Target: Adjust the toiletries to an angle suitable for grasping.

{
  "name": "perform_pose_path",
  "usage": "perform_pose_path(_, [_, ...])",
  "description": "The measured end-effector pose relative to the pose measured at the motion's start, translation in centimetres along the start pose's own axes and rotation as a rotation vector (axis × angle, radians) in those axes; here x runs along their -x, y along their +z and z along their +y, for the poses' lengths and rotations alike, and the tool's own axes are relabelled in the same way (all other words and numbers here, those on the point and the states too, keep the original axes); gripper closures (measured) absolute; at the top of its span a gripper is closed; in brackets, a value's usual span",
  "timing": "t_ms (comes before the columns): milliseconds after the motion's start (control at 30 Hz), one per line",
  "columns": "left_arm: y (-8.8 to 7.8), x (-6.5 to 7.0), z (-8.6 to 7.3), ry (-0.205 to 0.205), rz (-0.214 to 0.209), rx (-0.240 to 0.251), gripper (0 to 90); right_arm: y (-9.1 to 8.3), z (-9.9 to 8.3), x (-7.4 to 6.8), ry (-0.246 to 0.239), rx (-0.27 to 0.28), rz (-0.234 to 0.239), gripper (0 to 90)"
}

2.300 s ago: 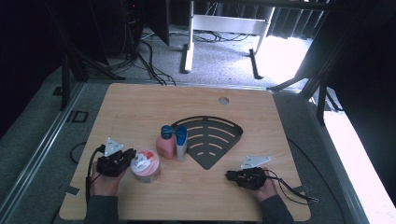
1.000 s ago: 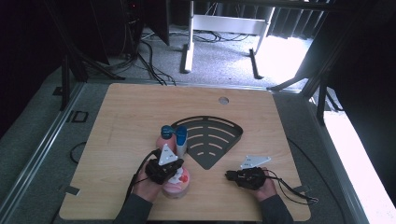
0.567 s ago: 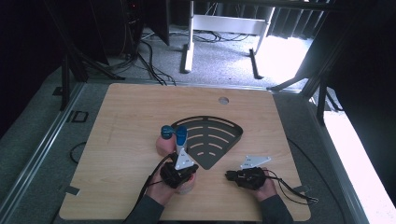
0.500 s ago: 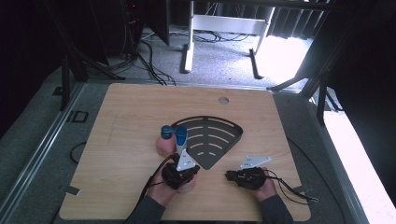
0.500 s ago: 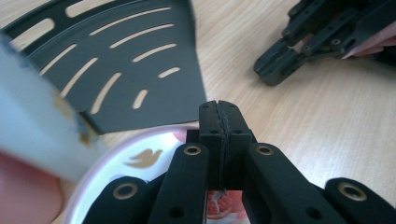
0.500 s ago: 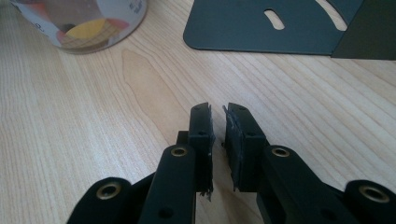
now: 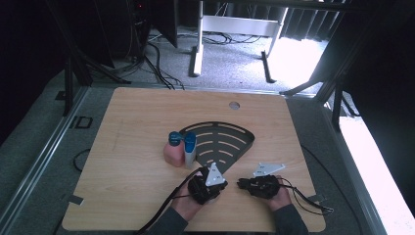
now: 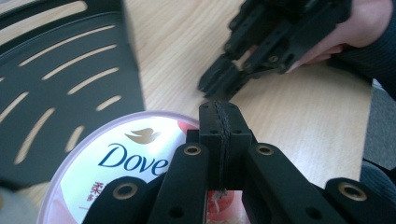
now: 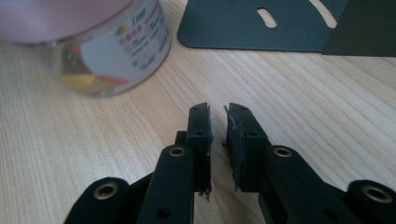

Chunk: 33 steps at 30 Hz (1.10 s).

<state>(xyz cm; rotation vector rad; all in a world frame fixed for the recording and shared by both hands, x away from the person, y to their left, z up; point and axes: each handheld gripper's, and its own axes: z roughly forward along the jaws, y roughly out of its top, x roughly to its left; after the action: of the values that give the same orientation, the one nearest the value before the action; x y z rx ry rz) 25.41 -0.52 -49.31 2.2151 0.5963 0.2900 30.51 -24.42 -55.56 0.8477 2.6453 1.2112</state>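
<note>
Low in the frame's middle, the left tongs [image 7: 211,184] sit with jaws pressed fully together and gripping nothing, poised above the pink lid of a Dove jar [image 8: 123,161] that lies just beside the black slotted rack [image 7: 222,142] on the tabletop [image 7: 122,191]. To their right, the right tongs [image 7: 243,184] rest slightly parted with nothing between the jaws, tips aimed at the jar. Two blue-capped bottles [image 7: 180,148] stand left of the rack
</note>
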Motion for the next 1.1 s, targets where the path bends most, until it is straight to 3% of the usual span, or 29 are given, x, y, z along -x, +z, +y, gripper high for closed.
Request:
perform_pose_path(200, [1.5,0.7,1.5,0.052,-0.04,-0.012,88.8,-0.1,0.0,0.1,0.001,-0.002,-0.015,79.0])
perform_pose_path(333, [2.6,0.3,2.5,0.044,-0.057,-0.012,88.0,-0.4,-0.2,0.4,0.01,0.001,-0.026,78.7])
perform_pose_path(467, [3.4,-0.4,3.3,0.041,-0.041,-0.019,87.2,-0.9,-0.4,0.7,0.024,0.011,-0.038,78.6])
perform_pose_path(633, [3.7,-2.1,3.4,-0.003,0.01,-0.019,88.0,-1.4,-0.6,1.0,0.039,0.022,-0.05,78.7])
perform_pose_path(1100, [2.3,-4.3,1.9,-0.081,0.042,0.008,88.5,-2.0,-0.8,1.2,0.053,0.033,-0.063,76.3])
